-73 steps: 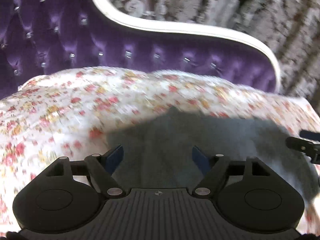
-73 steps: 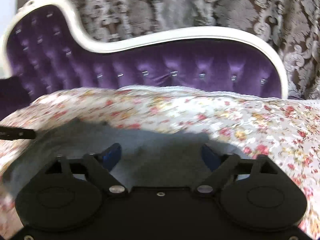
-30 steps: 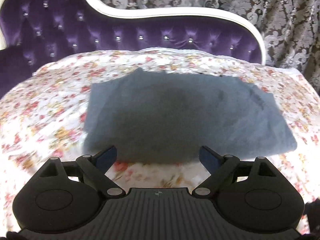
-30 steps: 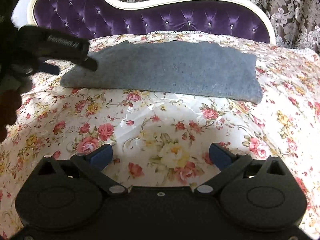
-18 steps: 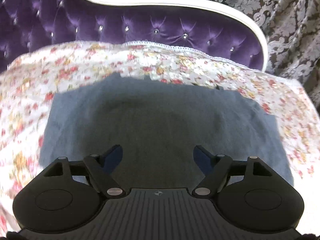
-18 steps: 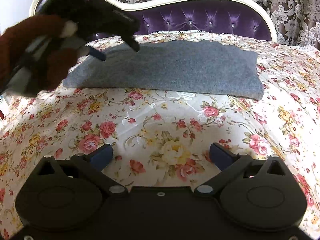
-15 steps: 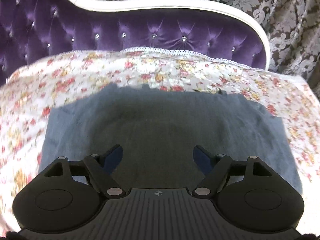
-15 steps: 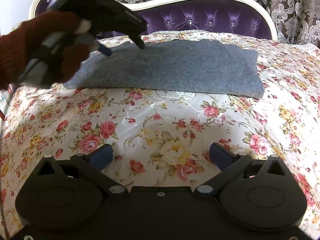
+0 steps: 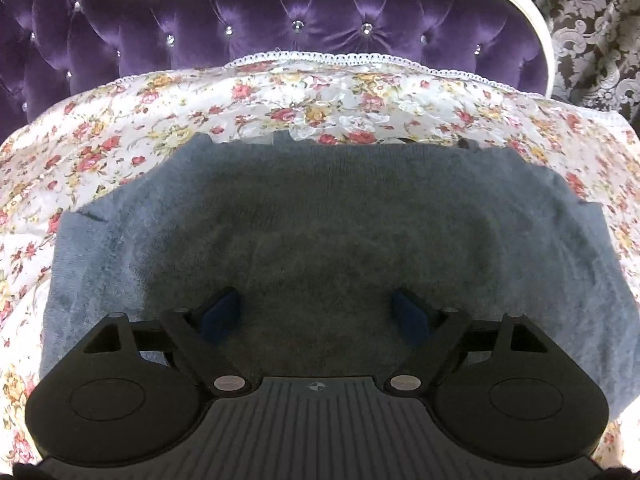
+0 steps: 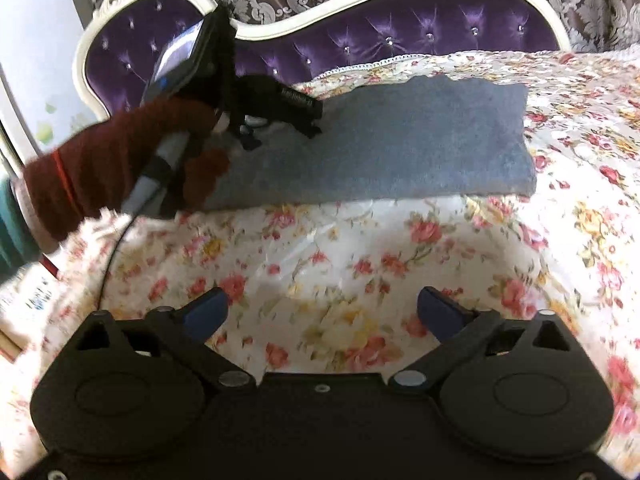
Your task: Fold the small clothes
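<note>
On the left, the left gripper (image 9: 316,312) hung low over the grey garment (image 9: 320,232), jaws spread wide, gripping nothing. That garment lay as a flat folded band across the floral bedspread (image 10: 360,264), by the purple tufted headboard (image 9: 280,32). One fold looked done; another seemed due. To the right, the right gripper (image 10: 320,312) waited well short, jaws apart, nothing blocking.

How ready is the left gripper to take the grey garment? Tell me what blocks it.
Probably ready: the left gripper hangs open directly over the grey garment, nothing between them; the right gripper stays clear.
</note>
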`<action>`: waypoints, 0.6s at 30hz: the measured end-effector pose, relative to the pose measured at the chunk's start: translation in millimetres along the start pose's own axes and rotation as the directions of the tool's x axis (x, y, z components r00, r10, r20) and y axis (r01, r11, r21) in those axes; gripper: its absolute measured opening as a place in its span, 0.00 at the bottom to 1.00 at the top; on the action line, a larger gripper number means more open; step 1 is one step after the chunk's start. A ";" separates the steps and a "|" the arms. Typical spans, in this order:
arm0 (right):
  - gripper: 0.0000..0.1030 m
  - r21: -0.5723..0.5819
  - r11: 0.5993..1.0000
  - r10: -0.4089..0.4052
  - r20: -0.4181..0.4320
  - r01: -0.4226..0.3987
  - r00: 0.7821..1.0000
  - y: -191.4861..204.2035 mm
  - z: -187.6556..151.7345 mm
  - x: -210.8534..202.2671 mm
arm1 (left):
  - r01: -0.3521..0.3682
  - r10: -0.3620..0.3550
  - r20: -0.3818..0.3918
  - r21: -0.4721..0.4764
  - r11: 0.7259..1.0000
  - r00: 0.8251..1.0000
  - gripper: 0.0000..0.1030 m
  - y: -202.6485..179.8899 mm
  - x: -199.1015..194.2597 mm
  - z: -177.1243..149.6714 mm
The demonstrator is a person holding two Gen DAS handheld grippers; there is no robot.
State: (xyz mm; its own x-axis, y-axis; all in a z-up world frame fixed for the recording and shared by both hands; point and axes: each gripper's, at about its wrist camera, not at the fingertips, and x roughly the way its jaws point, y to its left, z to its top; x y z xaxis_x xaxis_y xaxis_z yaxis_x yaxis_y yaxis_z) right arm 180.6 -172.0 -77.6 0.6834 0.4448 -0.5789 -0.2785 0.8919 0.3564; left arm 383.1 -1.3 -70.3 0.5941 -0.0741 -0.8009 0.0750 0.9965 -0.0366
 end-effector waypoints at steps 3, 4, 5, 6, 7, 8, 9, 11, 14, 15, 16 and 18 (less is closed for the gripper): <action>0.90 0.051 0.999 0.014 0.049 -0.016 0.999 -19.0 18.9 -7.4 | 0.011 -0.011 -0.005 -0.010 1.000 1.000 0.83 1.5 1.7 0.3; 0.90 0.072 0.997 0.005 0.070 -0.010 0.998 -28.0 27.5 -10.2 | 0.010 -0.010 -0.006 -0.009 1.000 1.000 0.83 0.8 2.2 1.6; 0.90 0.088 0.996 -0.002 0.086 -0.006 0.996 -35.4 34.2 -12.2 | 0.008 -0.008 -0.009 -0.008 1.000 1.000 0.83 0.3 2.9 2.3; 0.90 0.106 0.994 -0.012 0.109 0.001 0.994 -44.8 42.8 -14.6 | 0.008 -0.008 -0.011 -0.011 1.000 1.000 0.83 0.1 3.1 2.5; 0.90 0.121 0.993 -0.026 0.128 0.010 0.991 -52.7 49.6 -16.1 | 0.009 -0.009 -0.015 -0.013 1.000 1.000 0.83 0.2 3.6 2.9; 0.90 0.132 0.991 -0.039 0.143 0.020 0.989 -60.5 56.5 -16.7 | 0.009 -0.010 -0.017 -0.012 1.000 1.000 0.83 0.7 3.8 3.3; 0.90 0.141 0.990 -0.047 0.150 0.025 0.988 -69.7 64.2 -15.6 | 0.010 -0.010 -0.020 -0.012 1.000 1.000 0.83 0.6 4.1 3.6; 0.90 0.164 0.986 -0.051 0.151 0.026 0.987 -86.9 75.9 -9.2 | 0.012 -0.013 -0.025 -0.012 1.000 1.000 0.83 1.4 5.0 4.4; 0.90 0.211 0.977 -0.040 0.129 0.012 0.991 -110.5 89.8 8.7 | 0.014 -0.014 -0.026 -0.012 1.000 1.000 0.84 1.3 5.1 4.2; 0.90 0.221 0.975 -0.037 0.121 0.009 0.992 -116.0 91.5 13.8 | 0.014 -0.015 -0.026 -0.012 1.000 1.000 0.84 1.3 5.3 4.0; 0.90 0.230 0.973 -0.028 0.108 0.003 0.994 -122.6 94.0 20.3 | 0.014 -0.014 -0.026 -0.012 1.000 1.000 0.84 1.3 5.2 3.9; 0.90 0.249 0.969 -0.017 0.088 -0.005 0.996 -135.2 96.1 31.5 | 0.014 -0.014 -0.026 -0.009 1.000 1.000 0.84 1.5 5.2 4.0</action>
State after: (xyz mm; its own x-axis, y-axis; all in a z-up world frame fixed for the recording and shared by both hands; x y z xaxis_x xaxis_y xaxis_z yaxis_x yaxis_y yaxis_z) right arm 304.7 -286.4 -73.5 0.7451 0.4203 -0.5179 -0.1053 0.8409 0.5308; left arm 389.4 -0.3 -72.1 0.5721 -0.0875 -0.8155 0.0759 0.9957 -0.0536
